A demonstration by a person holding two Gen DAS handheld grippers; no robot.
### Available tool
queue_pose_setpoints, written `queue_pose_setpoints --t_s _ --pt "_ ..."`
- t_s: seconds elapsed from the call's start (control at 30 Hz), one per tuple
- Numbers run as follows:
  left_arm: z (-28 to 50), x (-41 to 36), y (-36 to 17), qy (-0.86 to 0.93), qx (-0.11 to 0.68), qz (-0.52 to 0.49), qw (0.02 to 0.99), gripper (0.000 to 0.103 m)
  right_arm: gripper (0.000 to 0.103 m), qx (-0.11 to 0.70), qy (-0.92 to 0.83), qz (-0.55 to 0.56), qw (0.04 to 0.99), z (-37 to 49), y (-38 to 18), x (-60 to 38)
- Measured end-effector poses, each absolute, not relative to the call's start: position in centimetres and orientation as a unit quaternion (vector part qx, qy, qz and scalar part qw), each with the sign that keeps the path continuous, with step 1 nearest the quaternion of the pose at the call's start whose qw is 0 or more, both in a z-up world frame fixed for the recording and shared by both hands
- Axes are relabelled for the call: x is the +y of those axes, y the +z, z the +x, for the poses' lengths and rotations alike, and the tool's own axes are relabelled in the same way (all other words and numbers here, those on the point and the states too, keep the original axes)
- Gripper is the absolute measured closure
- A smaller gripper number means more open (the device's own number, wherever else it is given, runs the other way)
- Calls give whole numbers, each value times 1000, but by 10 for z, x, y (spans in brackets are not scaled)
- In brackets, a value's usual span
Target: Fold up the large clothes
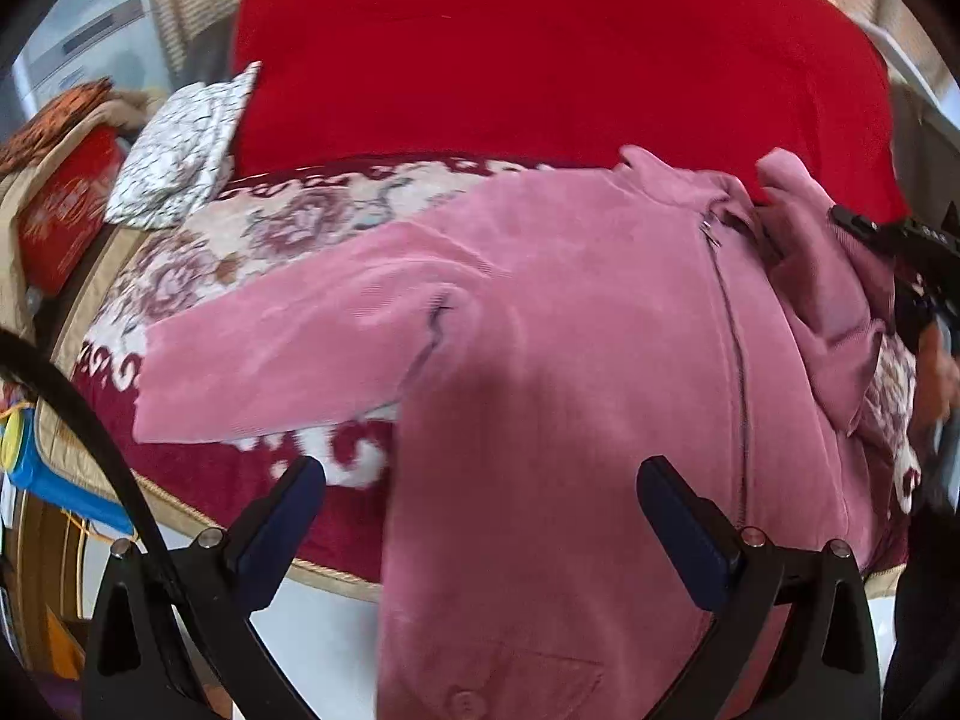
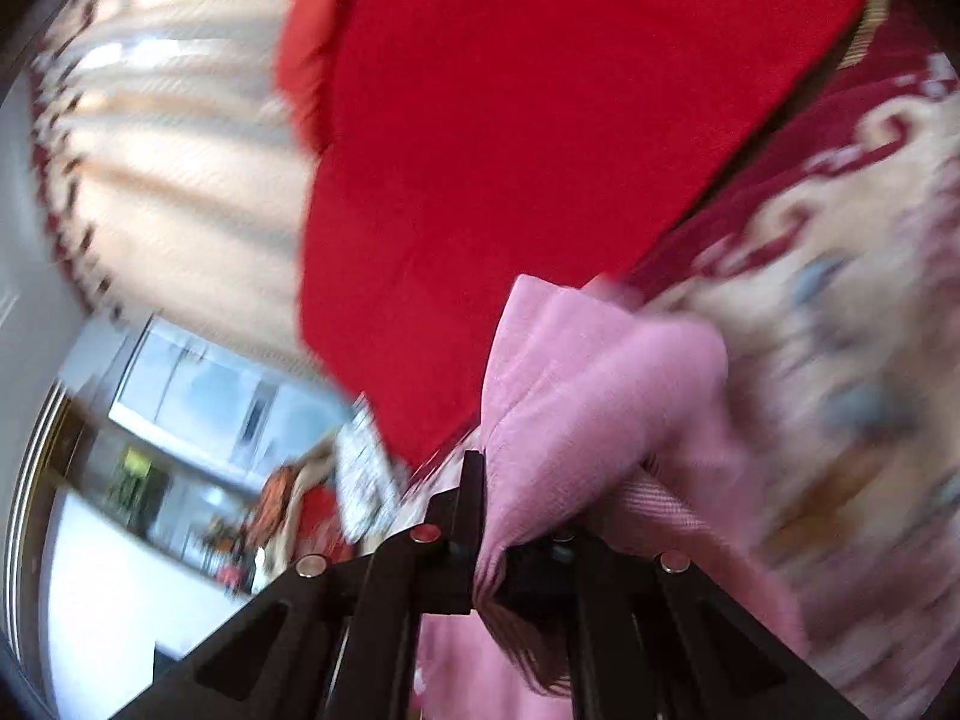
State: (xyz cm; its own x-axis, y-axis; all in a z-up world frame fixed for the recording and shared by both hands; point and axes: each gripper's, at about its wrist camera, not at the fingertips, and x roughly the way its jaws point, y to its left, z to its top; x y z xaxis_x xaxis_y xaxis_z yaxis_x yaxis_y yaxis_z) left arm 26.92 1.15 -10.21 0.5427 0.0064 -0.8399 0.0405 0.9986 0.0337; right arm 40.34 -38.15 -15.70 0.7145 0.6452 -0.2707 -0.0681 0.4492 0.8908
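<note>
The right gripper [image 2: 486,516] clamped the pink corduroy zip jacket [image 1: 570,330] at lower centre; the left gripper [image 1: 480,516] hung wide open, empty.

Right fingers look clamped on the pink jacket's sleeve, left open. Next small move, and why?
Probably carry the right gripper, shut on the raised sleeve, across the pink jacket toward its zipper. The other sleeve lies spread flat, and the left gripper hovers open over the body.

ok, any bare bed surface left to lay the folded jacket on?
Free: the red blanket behind the pink jacket's collar, and the floral bedspread between the outstretched sleeve and the patterned pillow. Crowded: right edge, where the right tool pinches bunched sleeve fabric.
</note>
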Motion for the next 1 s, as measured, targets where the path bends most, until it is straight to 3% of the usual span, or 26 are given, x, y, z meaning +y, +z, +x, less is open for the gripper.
queue_pose_setpoints --t_s 0.13,0.27,0.33,0.37,0.4,0.67,0.7,0.77,0.83,0.9,0.97,1.0 --pt "265 38 -97 9 473 2 881 0 96 339 287 439 781 395 -148 -305" --pt "265 57 -99 24 473 -12 881 0 86 395 297 364 789 390 -153 -240" --pt "265 61 -101 25 475 -16 879 0 65 413 306 364 777 388 -160 -228" --pt "267 61 -102 23 477 -18 878 0 31 418 314 375 765 383 -165 -226" --pt "268 60 -103 19 480 -19 877 0 9 413 321 390 758 371 -164 -225" --pt "294 21 -113 -48 494 -27 868 0 9 352 289 403 794 320 -156 -281" --pt "299 13 -117 -61 500 -32 863 0 11 345 253 396 813 315 -157 -294" --pt "309 -1 -130 -77 519 -36 850 0 26 357 194 351 844 316 -156 -303" --pt "316 -15 -143 -89 534 -39 840 1 30 367 159 310 862 316 -158 -302" --pt "321 -26 -157 -88 548 -32 831 10 36 371 124 248 886 313 -160 -290" --pt "325 -32 -171 -90 557 -29 825 40 36 372 90 193 903 312 -164 -274" --pt "327 -33 -178 -97 563 -31 820 45 36 370 84 179 908 312 -166 -269"
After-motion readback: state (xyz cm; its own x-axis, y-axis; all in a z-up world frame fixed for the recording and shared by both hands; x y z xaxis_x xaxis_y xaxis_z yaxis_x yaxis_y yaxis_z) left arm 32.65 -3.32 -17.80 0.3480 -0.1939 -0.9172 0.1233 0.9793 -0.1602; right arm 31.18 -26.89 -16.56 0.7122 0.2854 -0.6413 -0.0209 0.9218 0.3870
